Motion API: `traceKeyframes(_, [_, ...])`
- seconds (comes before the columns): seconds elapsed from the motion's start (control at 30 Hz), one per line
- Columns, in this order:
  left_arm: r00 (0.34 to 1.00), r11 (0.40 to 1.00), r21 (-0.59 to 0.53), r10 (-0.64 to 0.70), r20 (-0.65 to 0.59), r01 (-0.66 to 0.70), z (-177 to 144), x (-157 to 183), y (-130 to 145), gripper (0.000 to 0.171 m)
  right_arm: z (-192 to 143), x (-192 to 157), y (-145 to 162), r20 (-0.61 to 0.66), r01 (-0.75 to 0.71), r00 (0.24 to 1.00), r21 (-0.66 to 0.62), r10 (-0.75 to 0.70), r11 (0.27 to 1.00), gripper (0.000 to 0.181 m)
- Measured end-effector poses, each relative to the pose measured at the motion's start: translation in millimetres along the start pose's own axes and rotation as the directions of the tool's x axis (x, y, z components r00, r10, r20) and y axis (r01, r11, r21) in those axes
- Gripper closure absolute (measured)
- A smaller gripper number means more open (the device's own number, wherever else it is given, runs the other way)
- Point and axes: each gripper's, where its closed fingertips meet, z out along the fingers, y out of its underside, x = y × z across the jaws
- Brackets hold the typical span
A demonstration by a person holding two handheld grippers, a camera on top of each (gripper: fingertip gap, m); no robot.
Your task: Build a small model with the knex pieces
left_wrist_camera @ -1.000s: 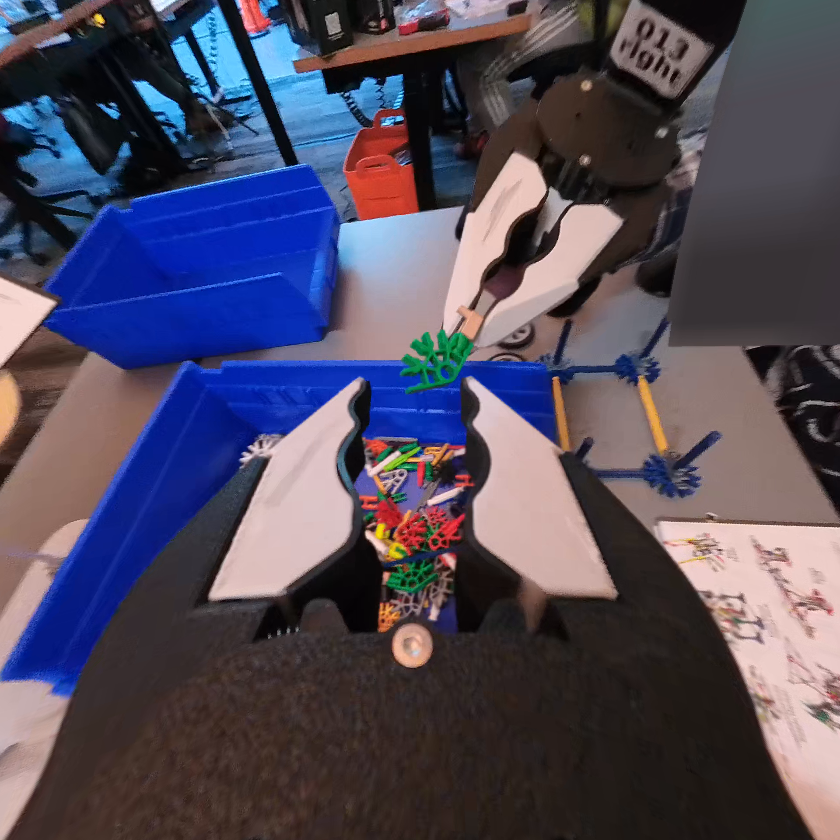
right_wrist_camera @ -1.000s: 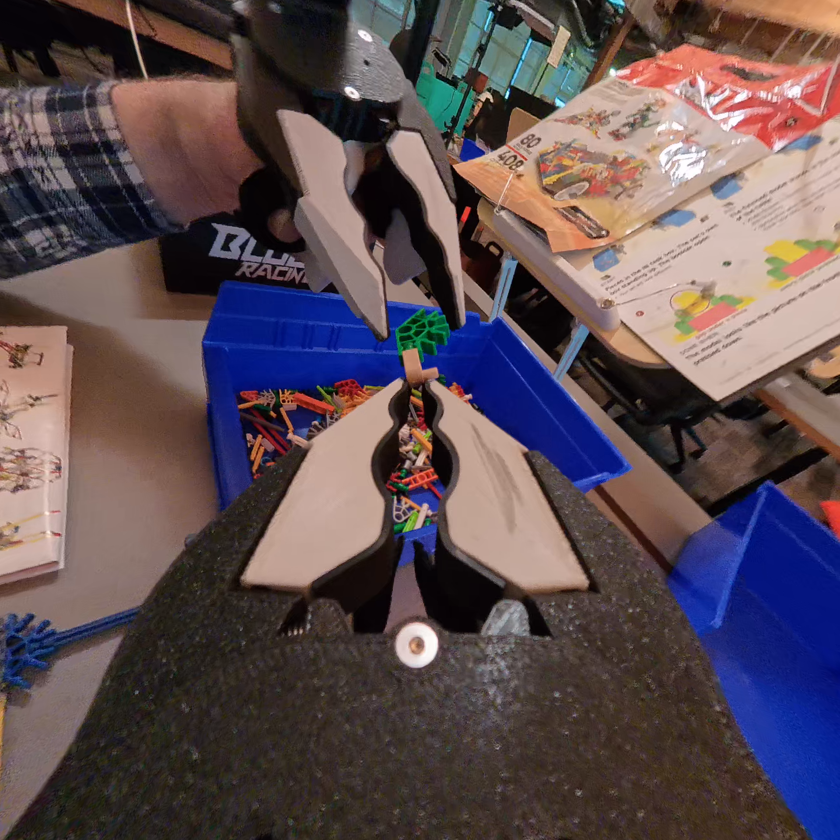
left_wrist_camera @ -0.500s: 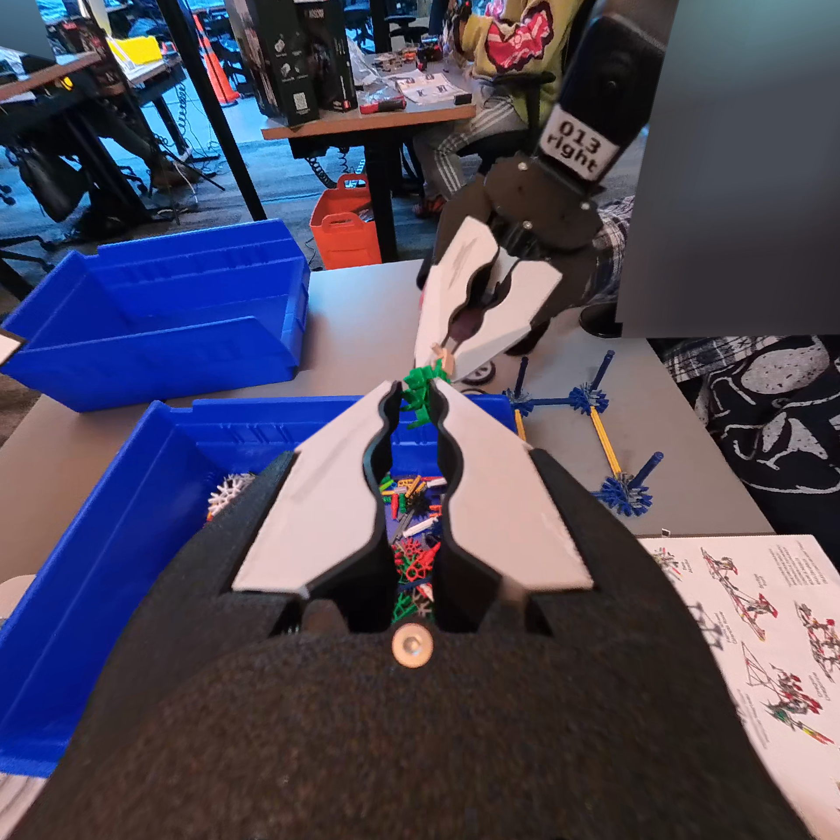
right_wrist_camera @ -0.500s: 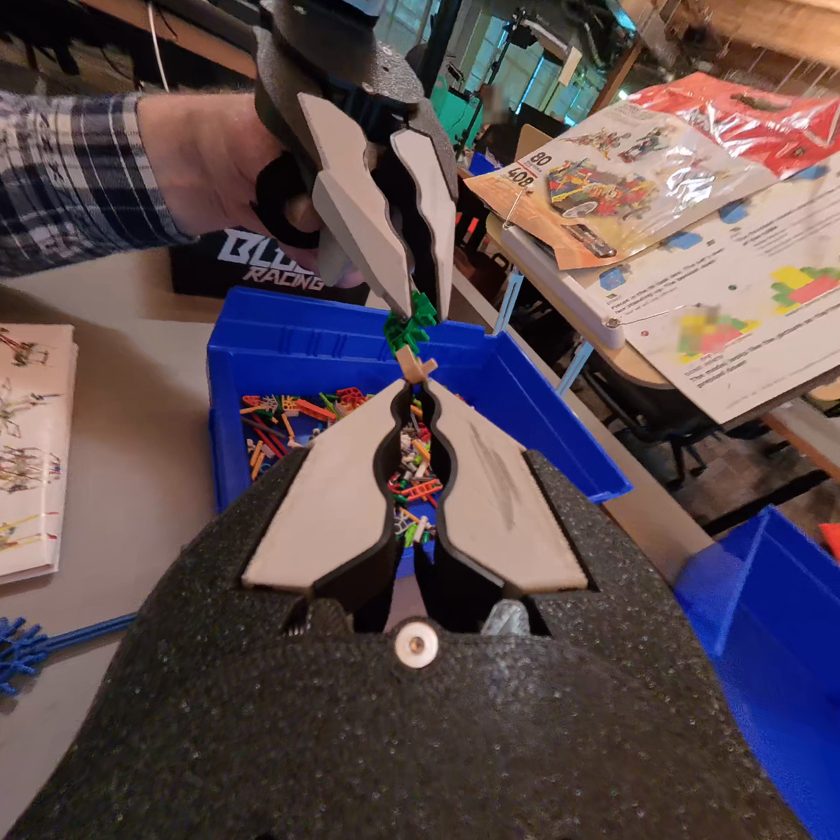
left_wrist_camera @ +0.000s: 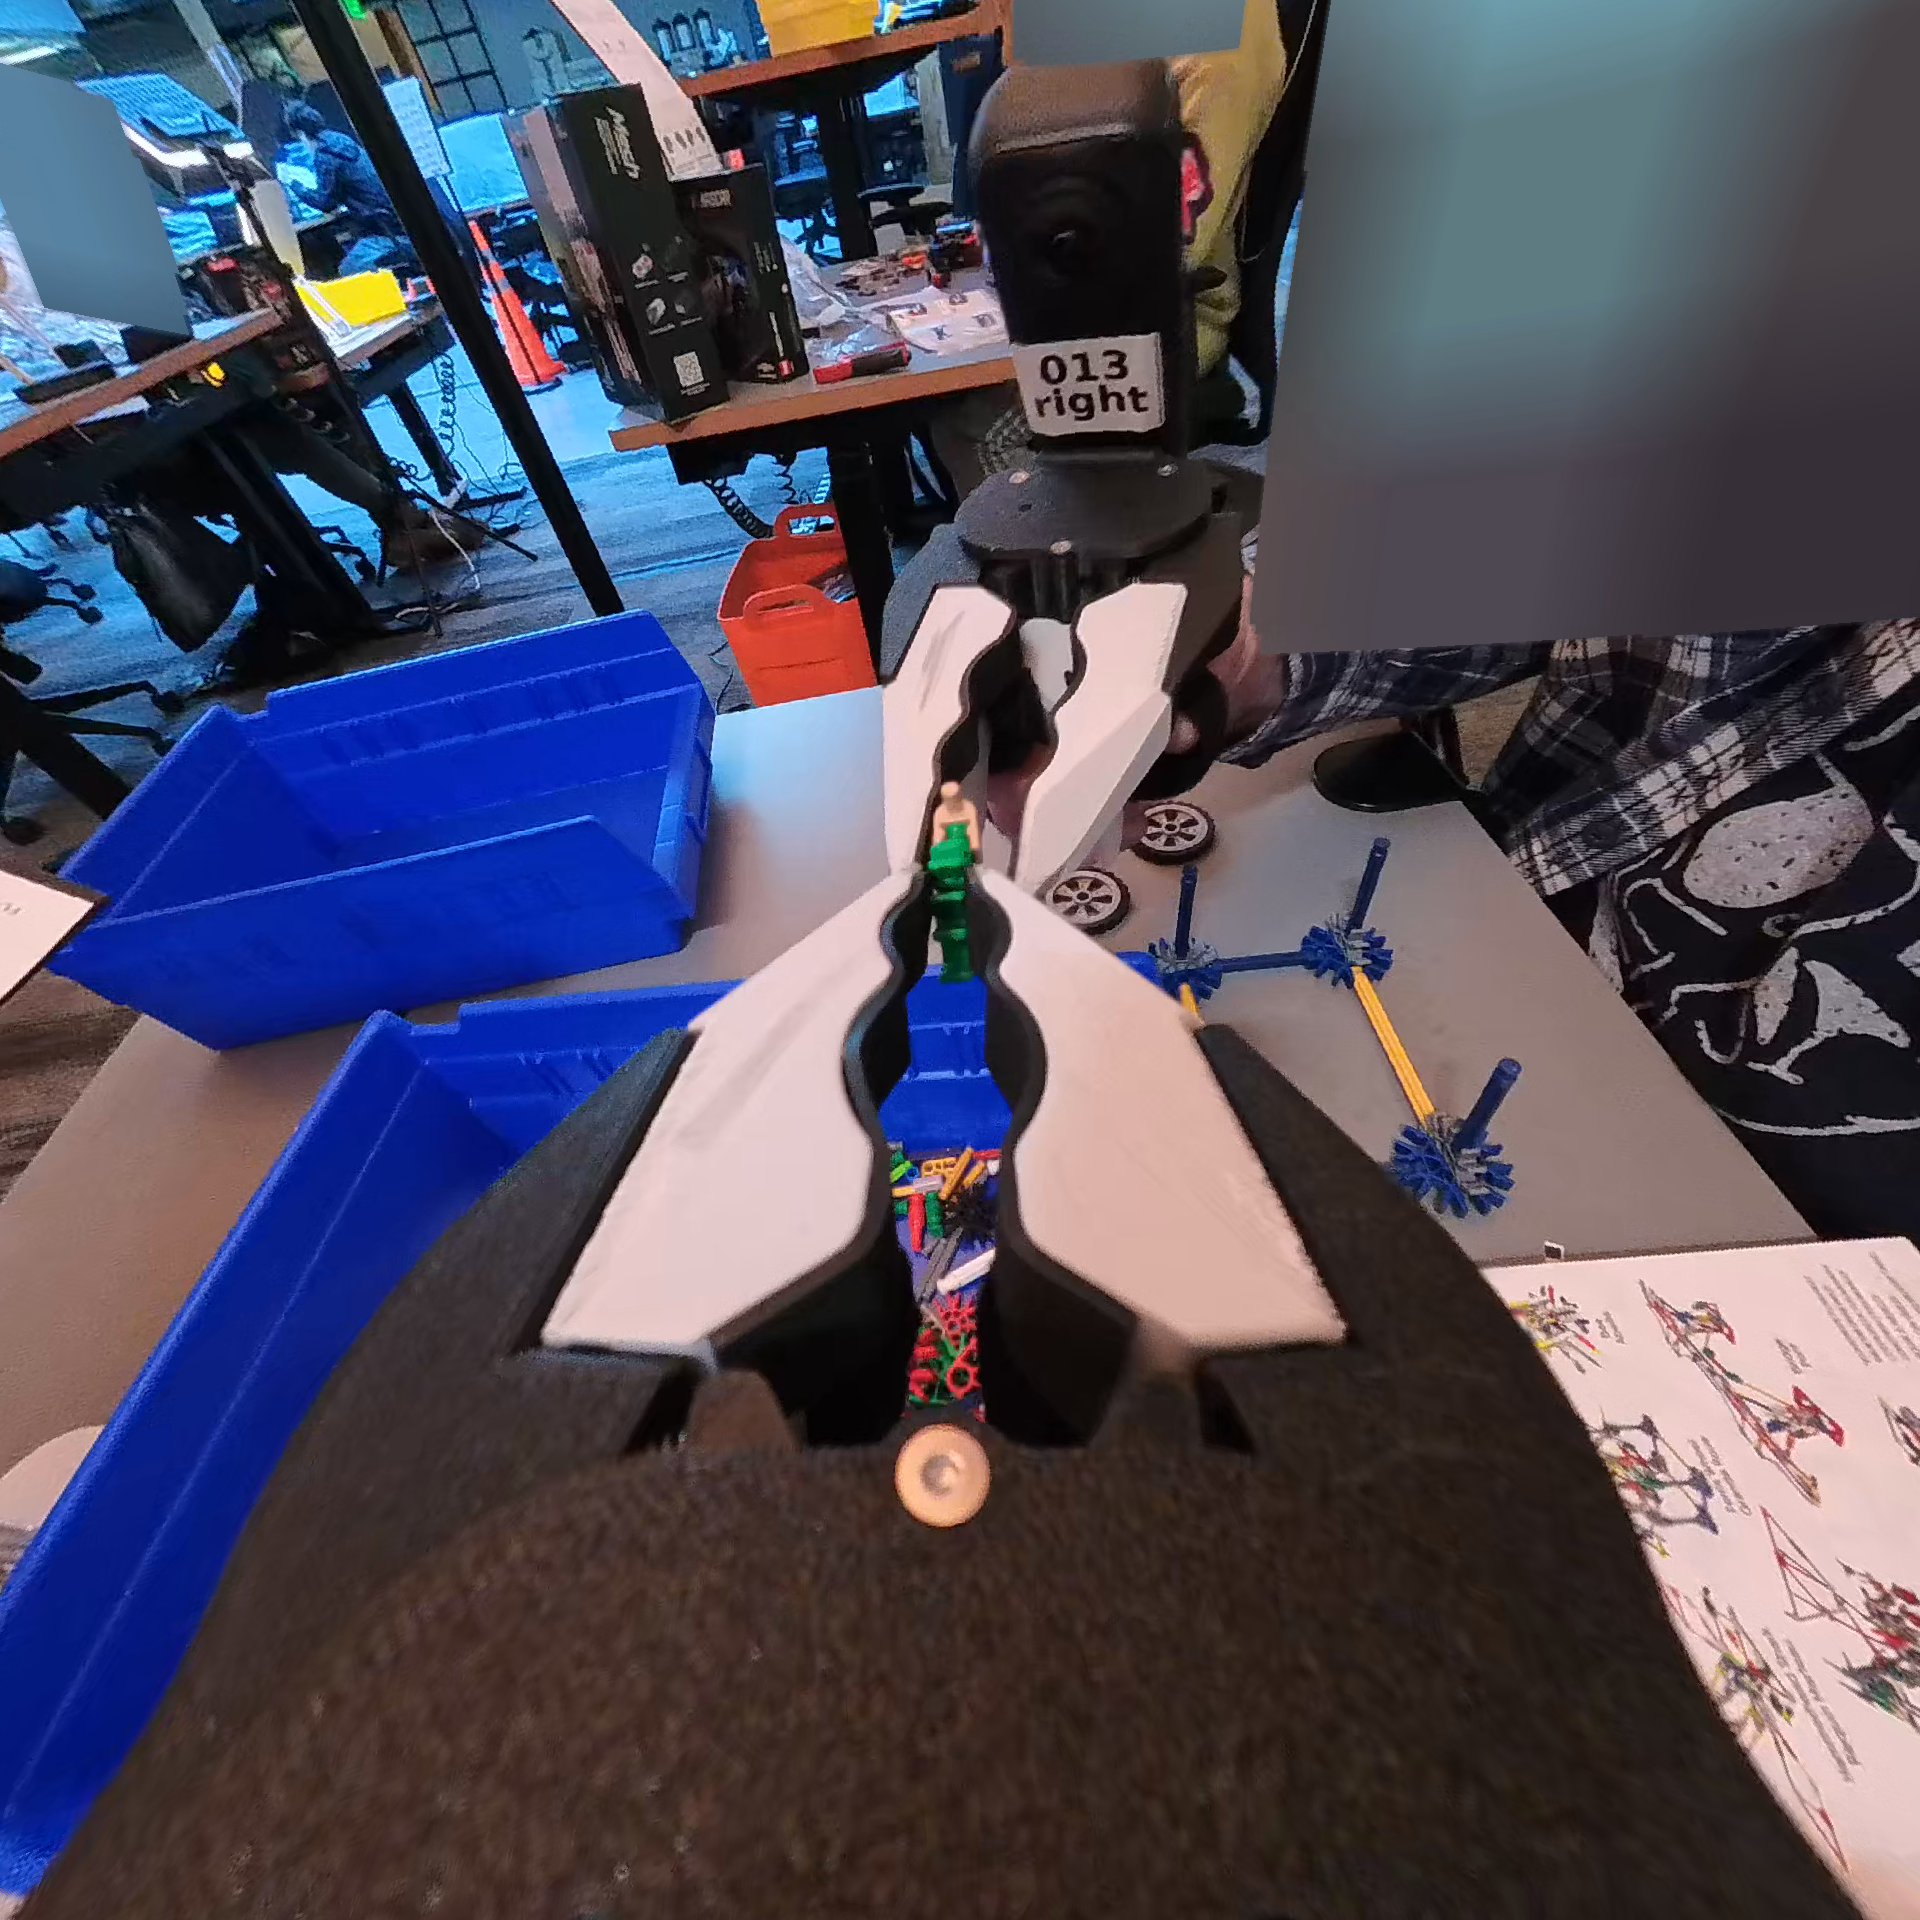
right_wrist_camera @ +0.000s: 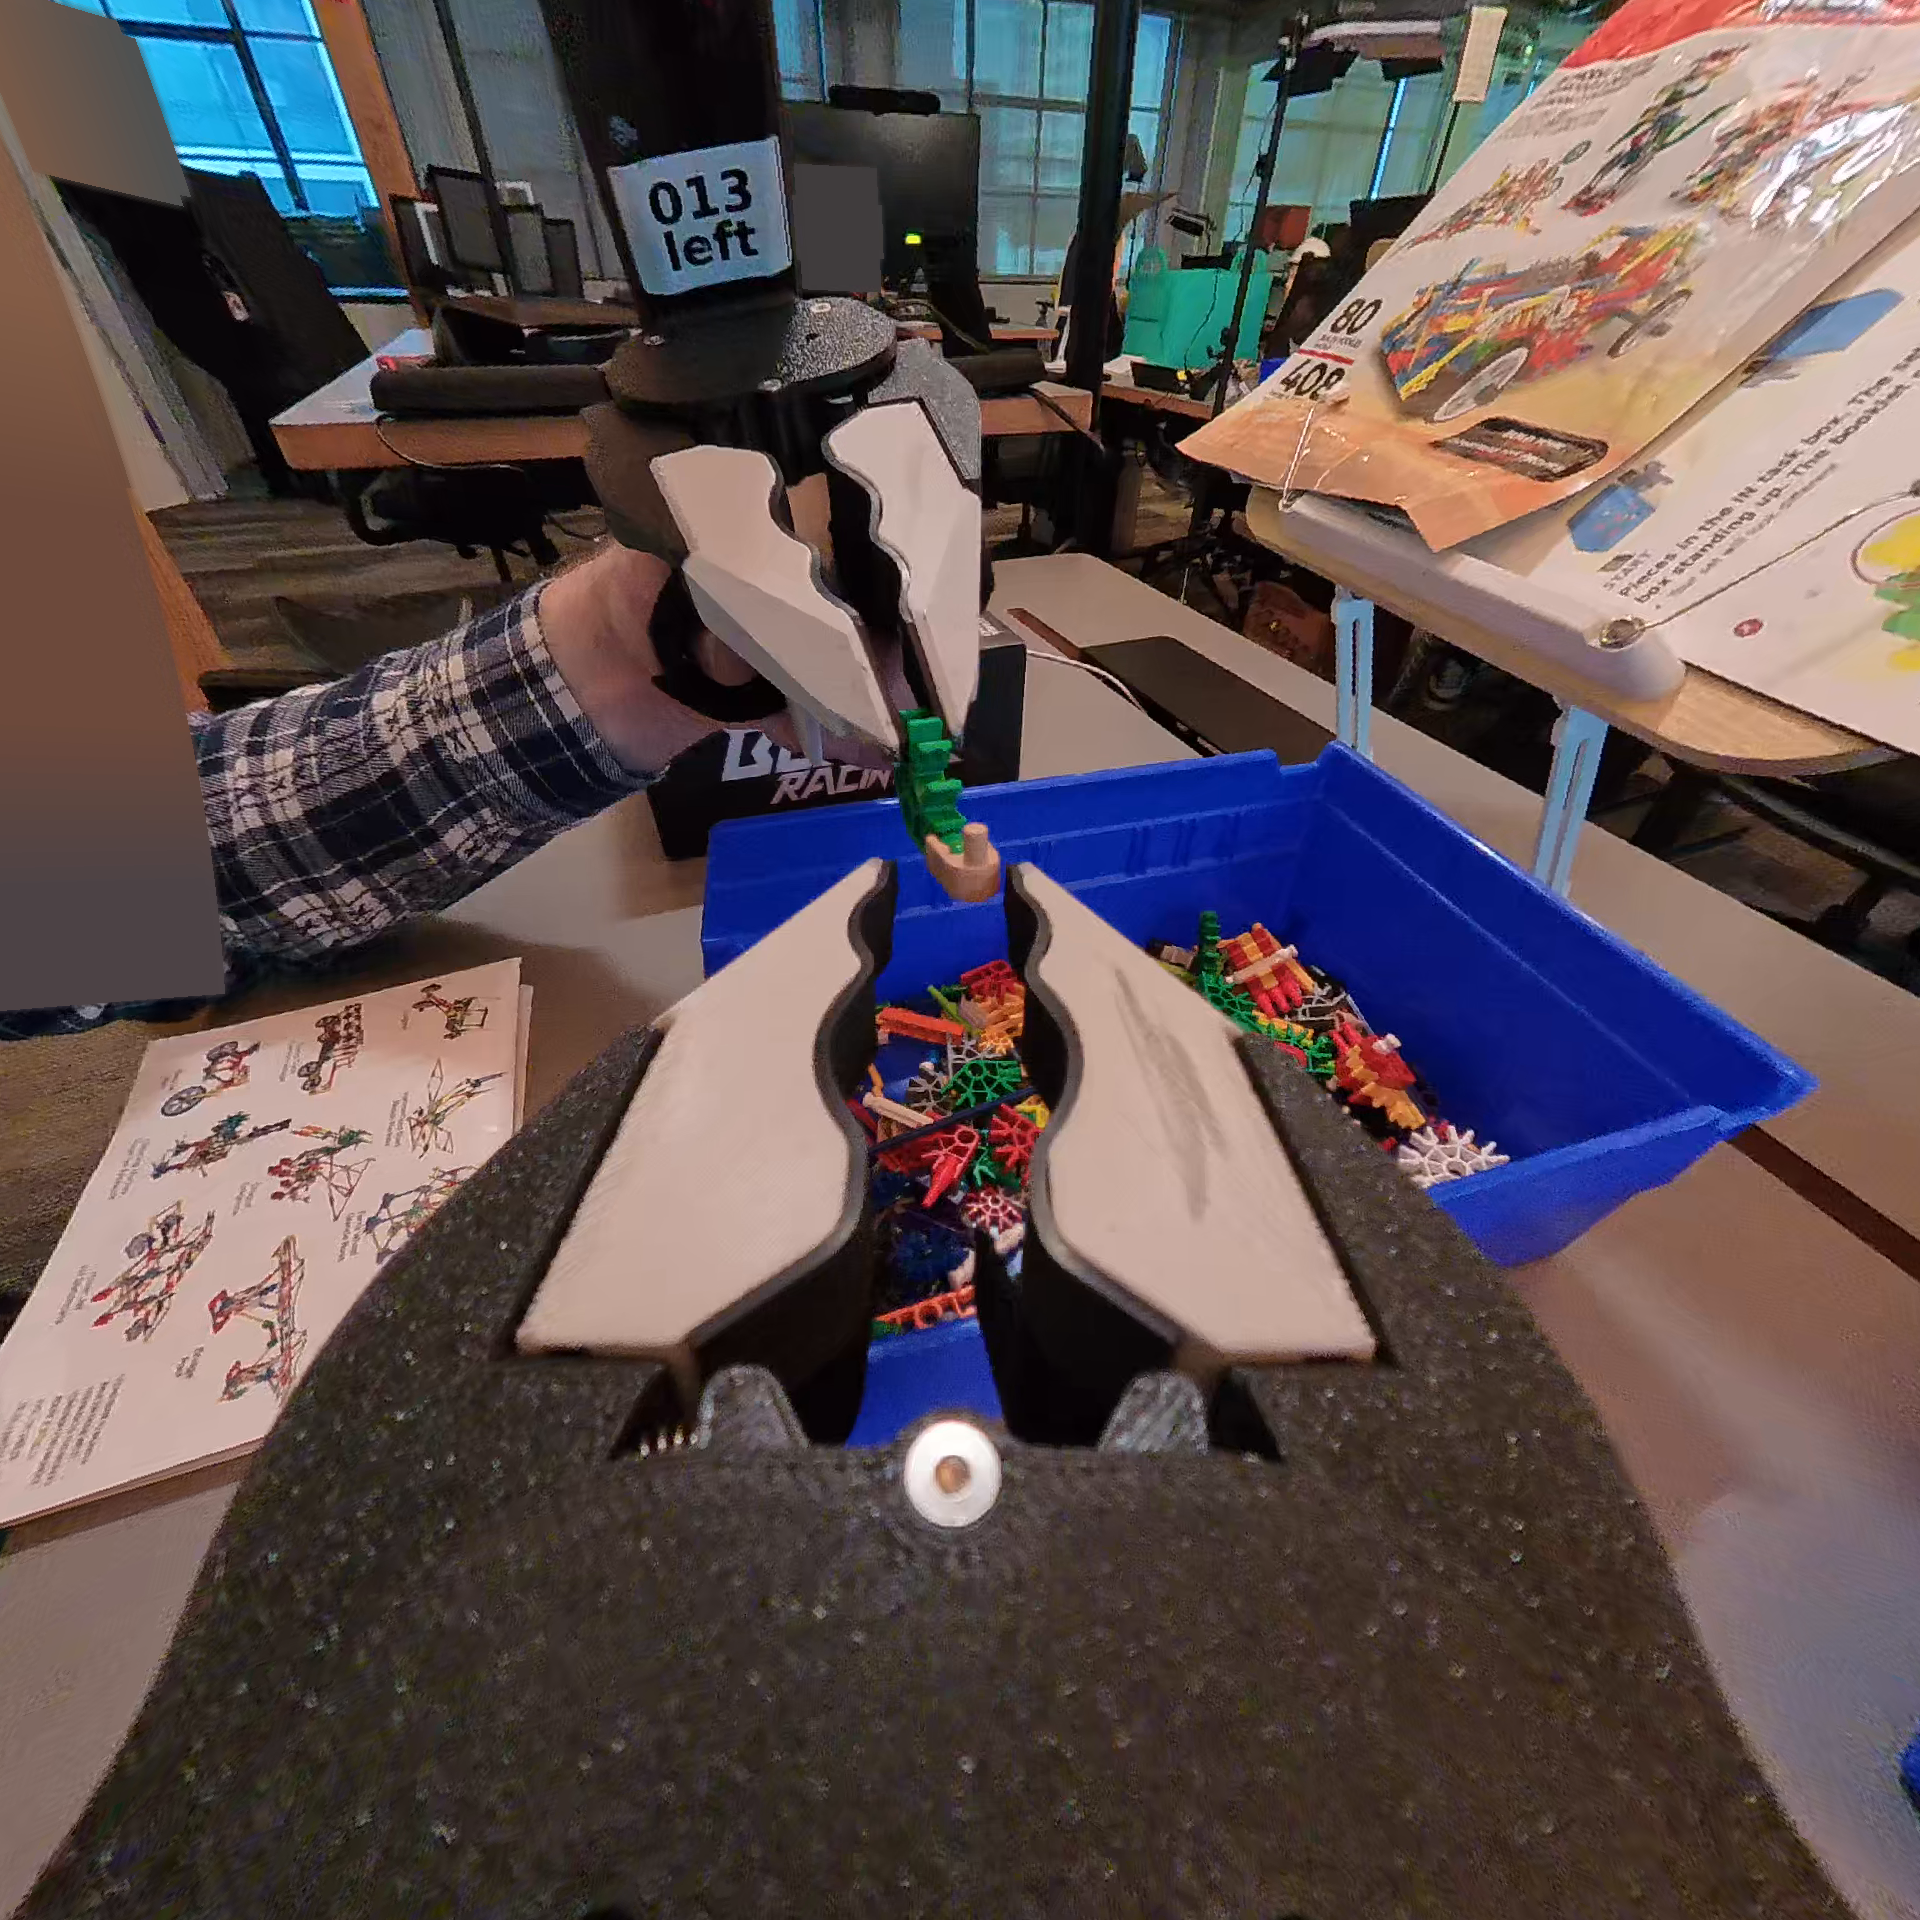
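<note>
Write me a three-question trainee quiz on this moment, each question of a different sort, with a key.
1. True or false: the left tool is shut on the green connector.
2. The tan piece sits at the end of: A) the green connector, B) a yellow rod, C) a wheel.
3. Fill in: the right tool, its fingertips either side of the tan piece without pinching it, is ____ (open or shut).

Key: 1 true; 2 A; 3 open.
</note>
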Motion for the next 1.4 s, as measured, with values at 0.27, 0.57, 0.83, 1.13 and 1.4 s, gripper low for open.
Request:
traceKeyframes(0.27, [1.0,1.0,-0.009,0.028,-0.004,-0.028,0.0,3.6,-0.5,0.168,1.2,-2.5,-4.0,0.047,-0.05,0.998,0.025,0.049,0.998,0.169])
traceKeyframes(0.57, [1.0,1.0,-0.011,0.01,0.009,-0.01,3.0,0.8,2.3,0.165,-0.4,-0.7,-3.6,0.003,0.084,0.996,-0.003,-0.084,0.996,0.173])
traceKeyframes(0.83, [0.999,0.998,-0.054,0.025,0.028,-0.024,10.2,-0.2,8.5,0.164,-0.5,-0.5,-3.7,0.013,0.072,0.997,0.008,-0.072,0.997,0.173])
traceKeyframes(1.13, [0.998,0.994,-0.101,0.056,0.04,-0.051,11.6,0.4,12.0,0.168,-2.1,6.6,-0.8,-0.032,0.13,0.991,-0.042,-0.131,0.991,0.169])
traceKeyframes(1.4, [0.998,0.992,-0.117,0.054,0.009,-0.053,10.1,5.3,14.6,0.168,-5.3,1.4,1.2,0.002,0.16,0.987,-0.048,-0.16,0.986,0.171])
